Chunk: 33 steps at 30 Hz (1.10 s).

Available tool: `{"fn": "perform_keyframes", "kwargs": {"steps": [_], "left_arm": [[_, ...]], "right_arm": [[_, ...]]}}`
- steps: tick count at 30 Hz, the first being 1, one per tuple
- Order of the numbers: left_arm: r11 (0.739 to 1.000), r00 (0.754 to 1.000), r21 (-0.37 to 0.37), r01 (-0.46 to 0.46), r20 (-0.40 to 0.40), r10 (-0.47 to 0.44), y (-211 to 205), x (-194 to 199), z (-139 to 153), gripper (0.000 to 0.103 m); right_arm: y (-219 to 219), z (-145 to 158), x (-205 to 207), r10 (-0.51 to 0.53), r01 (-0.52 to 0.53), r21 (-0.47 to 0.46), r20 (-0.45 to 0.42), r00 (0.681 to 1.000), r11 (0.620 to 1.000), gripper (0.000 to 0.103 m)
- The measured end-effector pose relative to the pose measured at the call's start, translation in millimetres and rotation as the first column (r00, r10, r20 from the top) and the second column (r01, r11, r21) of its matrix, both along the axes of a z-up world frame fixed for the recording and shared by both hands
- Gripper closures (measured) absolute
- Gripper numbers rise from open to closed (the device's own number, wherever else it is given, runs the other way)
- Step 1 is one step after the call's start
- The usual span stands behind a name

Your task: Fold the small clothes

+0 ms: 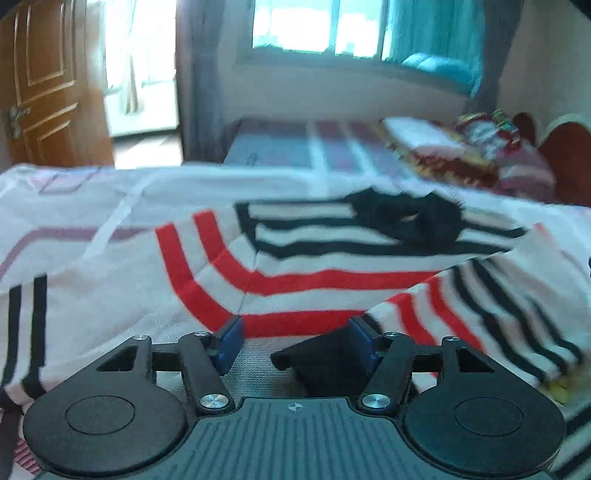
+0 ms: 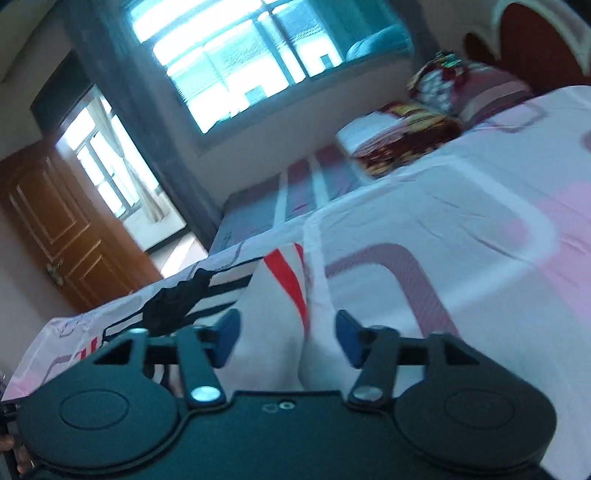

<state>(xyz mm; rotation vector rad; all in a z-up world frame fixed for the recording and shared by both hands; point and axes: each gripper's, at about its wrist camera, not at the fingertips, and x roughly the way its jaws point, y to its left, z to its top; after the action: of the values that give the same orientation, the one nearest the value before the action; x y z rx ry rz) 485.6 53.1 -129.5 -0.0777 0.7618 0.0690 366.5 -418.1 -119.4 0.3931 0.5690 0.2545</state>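
Bedroom setting: both wrist views look across a bed covered by a pink-and-white patterned sheet [image 2: 461, 229]. Left gripper [image 1: 295, 338]: jaws spread apart, blue pads [image 1: 231, 338] on either side of the cloth, gripping nothing; the knit of a striped garment [image 1: 280, 280] lies directly under and between them. This garment, white with red and black bands, is spread on the sheet, with a black collar area [image 1: 406, 218] at its far end and one striped part folded over at the right of the left wrist view. Right gripper [image 2: 288, 338]: jaws likewise apart, the camera tilted; between the pads rises a raised fold of white cloth with a red band, part of the same garment [image 2: 273, 295], which may brush the left pad, though contact cannot be confirmed. Its black collar [image 2: 177, 302] lies left of the jaws. Beyond the garment: a striped mattress edge [image 1: 295, 147], folded bedding with red and yellow print [image 1: 443, 151], a bright window [image 1: 317, 26] with teal curtain, and a wooden door [image 1: 48, 81] at left.
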Motion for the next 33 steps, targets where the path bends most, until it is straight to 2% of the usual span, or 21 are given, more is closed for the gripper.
{"fn": "perform_keyframes", "kwargs": {"steps": [2, 6, 8, 9, 11, 12, 14, 16, 18, 20, 22, 23, 24, 25, 26, 27, 29, 30, 31, 32, 33], "left_arm": [[1.000, 0.999, -0.006, -0.027, -0.020, 0.027, -1.5, 1.7, -4.6, 0.041], [1.000, 1.000, 0.011, -0.003, -0.027, 0.003, -10.9, 0.8, -15.5, 0.041], [0.999, 1.000, 0.032, -0.006, -0.021, 0.006, -13.9, 1.7, -19.1, 0.042], [0.999, 1.000, 0.042, -0.014, -0.021, 0.015, -15.2, 1.7, -19.0, 0.042], [0.998, 1.000, 0.055, -0.028, -0.011, 0.028, -17.7, 0.4, -20.1, 0.041], [0.998, 1.000, 0.060, -0.031, -0.002, 0.031, -18.5, -1.0, -21.1, 0.041], [0.997, 0.999, 0.065, -0.034, 0.004, 0.033, -17.4, -3.4, -18.8, 0.041], [0.995, 0.998, 0.070, -0.066, 0.025, 0.065, -14.9, -9.6, -9.0, 0.041], [0.995, 0.995, 0.077, -0.061, 0.084, 0.055, -23.4, -15.5, 3.6, 0.041], [0.999, 0.996, 0.037, 0.011, 0.088, -0.015, -47.5, -10.2, 8.0, 0.041], [0.993, 0.989, 0.046, 0.106, 0.096, -0.110, -81.8, -4.8, 5.4, 0.040], [0.991, 0.988, 0.059, 0.123, 0.089, -0.128, -94.5, -2.2, 1.1, 0.039], [0.990, 0.989, 0.064, 0.124, 0.069, -0.128, -102.1, 0.6, -5.6, 0.024], [0.991, 0.992, 0.062, 0.120, 0.032, -0.122, -104.8, 4.8, -16.7, 0.014], [0.992, 0.993, 0.065, 0.112, 0.023, -0.114, -103.6, 5.4, -26.3, 0.010], [0.992, 0.994, 0.073, 0.105, 0.028, -0.107, -101.4, 4.3, -25.8, 0.009], [0.994, 0.997, 0.079, 0.071, 0.026, -0.074, -98.7, 1.2, -15.3, 0.009], [0.992, 0.996, 0.095, 0.083, 0.034, -0.087, -98.5, -2.0, -14.9, 0.009], [0.986, 0.993, 0.124, 0.114, -0.014, -0.113, -100.4, -0.2, -21.6, 0.009], [0.987, 0.993, 0.112, 0.118, 0.000, -0.119, -96.2, -4.0, -21.9, 0.009], [0.989, 0.994, 0.093, 0.113, -0.019, -0.112, -91.7, -4.4, -17.5, 0.009]], "right_arm": [[3.6, -6.5, 24.7, 0.019, -0.020, -0.015, -0.024, 1.000, 1.000, 0.064], [-0.9, -18.1, 60.1, 0.035, -0.031, 0.052, -0.068, 0.997, 0.998, 0.056], [-5.0, -23.6, 70.4, 0.073, -0.063, 0.094, -0.103, 0.992, 0.994, 0.065], [-2.9, -22.4, 71.8, 0.090, -0.083, 0.069, -0.110, 0.990, 0.994, 0.086], [0.7, -21.2, 67.5, 0.056, -0.063, -0.063, -0.109, 0.992, 0.996, 0.088], [0.4, -23.2, 67.9, 0.044, -0.054, -0.087, -0.107, 0.993, 0.995, 0.089], [5.5, -19.9, 66.1, 0.049, -0.061, -0.145, -0.089, 0.995, 0.988, 0.086], [11.3, -10.3, 60.4, 0.033, -0.050, -0.207, -0.083, 0.996, 0.977, 0.077], [11.2, 2.6, 44.0, 0.040, -0.049, -0.198, -0.047, 0.998, 0.979, 0.074], [21.4, 6.8, 21.6, 0.113, -0.116, -0.198, -0.027, 0.993, 0.973, 0.072], [39.8, 6.0, -4.4, 0.160, -0.155, -0.261, -0.004, 0.987, 0.953, 0.073], [47.3, 4.1, -16.5, 0.174, -0.166, -0.282, 0.004, 0.985, 0.945, 0.073], [56.0, 0.4, -26.5, 0.185, -0.175, -0.313, 0.001, 0.983, 0.934, 0.073], [64.2, -4.5, -34.1, 0.188, -0.172, -0.379, 0.006, 0.982, 0.909, 0.069], [68.9, -10.4, -39.9, 0.179, -0.158, -0.444, 0.006, 0.984, 0.882, 0.064], [70.7, -16.6, -41.0, 0.155, -0.145, -0.488, -0.020, 0.988, 0.861, 0.051], [58.9, -12.5, -46.1, 0.138, -0.150, -0.405, -0.058, 0.989, 0.902, 0.053], [56.6, -6.3, -52.5, 0.149, -0.157, -0.382, -0.051, 0.988, 0.911, 0.055], [57.1, 0.0, -64.0, 0.160, -0.146, -0.387, 0.005, 0.987, 0.911, 0.053], [59.5, 0.5, -72.4, 0.164, -0.132, -0.405, 0.043, 0.986, 0.905, 0.052], [62.6, -7.9, -68.6, 0.162, -0.150, -0.423, -0.007, 0.987, 0.894, 0.052]]}}
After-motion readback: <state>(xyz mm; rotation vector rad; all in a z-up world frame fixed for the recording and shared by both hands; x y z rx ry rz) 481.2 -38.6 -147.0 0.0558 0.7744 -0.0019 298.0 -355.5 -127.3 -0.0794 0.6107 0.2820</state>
